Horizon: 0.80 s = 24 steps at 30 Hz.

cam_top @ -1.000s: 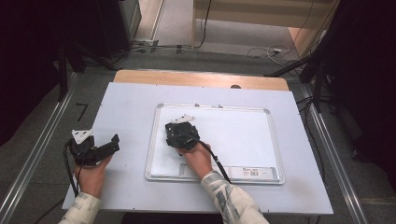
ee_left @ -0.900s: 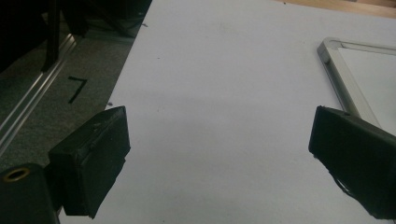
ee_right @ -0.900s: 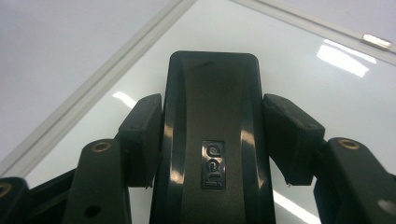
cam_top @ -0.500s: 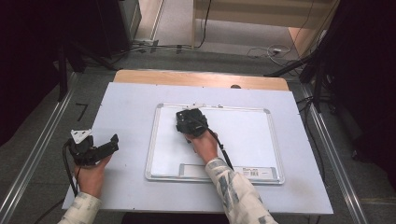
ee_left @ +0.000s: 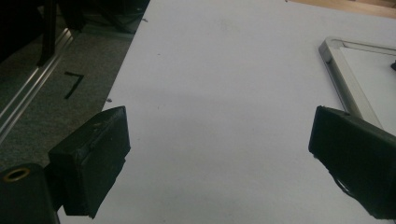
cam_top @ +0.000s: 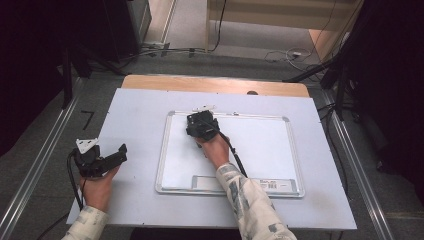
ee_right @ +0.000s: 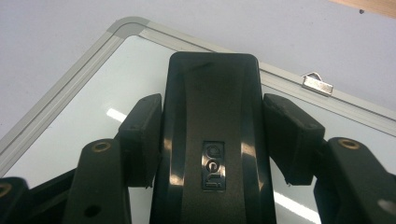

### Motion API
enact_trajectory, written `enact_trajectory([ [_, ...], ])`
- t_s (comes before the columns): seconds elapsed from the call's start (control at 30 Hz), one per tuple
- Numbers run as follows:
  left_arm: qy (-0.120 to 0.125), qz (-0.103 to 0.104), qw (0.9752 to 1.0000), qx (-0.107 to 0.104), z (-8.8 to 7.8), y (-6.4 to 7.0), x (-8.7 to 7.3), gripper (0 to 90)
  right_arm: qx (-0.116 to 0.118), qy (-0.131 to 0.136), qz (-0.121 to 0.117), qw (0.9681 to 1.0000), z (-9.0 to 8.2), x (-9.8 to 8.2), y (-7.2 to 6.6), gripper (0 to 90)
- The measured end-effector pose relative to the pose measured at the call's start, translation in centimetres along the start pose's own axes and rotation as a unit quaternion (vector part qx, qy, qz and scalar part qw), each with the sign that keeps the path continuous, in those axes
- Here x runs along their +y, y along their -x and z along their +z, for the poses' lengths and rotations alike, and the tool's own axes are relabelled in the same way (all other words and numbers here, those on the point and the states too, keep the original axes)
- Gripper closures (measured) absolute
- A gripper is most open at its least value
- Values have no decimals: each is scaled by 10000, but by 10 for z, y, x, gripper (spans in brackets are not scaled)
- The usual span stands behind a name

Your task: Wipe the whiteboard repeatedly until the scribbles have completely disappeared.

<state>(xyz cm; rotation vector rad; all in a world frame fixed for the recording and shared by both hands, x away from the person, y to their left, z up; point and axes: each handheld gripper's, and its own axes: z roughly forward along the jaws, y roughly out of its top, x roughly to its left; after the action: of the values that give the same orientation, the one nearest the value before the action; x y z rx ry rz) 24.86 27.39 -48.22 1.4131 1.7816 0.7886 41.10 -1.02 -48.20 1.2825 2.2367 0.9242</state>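
Looking down from the high view, we see the right claw up at the top left corner of the whiteboard, which lies flat on the pale bench. A second ago that claw sat lower and further left on the board; half a second ago it was partway up; now it is close to the top frame. It looks to us like a wiping stroke running up the left side of the board. The left claw has not shifted in that time and rests on the bench, well apart from the board's left edge.

Switching to the left gripper view, we find that claw's jaws spread wide with nothing between them, bare bench under the gap and a corner of the board's metal frame off to the right.

Over to the right gripper view: this claw is clamped on a glossy black eraser, one pad pressed on each long side. The eraser's far end reaches near the top frame, with a small metal hanger clip just beyond. We see no marks on the white surface nearby, so we judge this corner is nearly clean.
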Motion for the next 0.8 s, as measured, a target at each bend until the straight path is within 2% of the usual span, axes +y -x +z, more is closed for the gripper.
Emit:
enact_trajectory([
  [0.43, 21, -19, 10000, 8, -1, 0, 0, 60, 304, 26, -312, 9990, -16, -17, -23, 387],
  [0.8, 21, 20, 10000, 14, -1, 2, 0, 60, 501, 36, -441, 9978, -32, -34, -36, 387],
])
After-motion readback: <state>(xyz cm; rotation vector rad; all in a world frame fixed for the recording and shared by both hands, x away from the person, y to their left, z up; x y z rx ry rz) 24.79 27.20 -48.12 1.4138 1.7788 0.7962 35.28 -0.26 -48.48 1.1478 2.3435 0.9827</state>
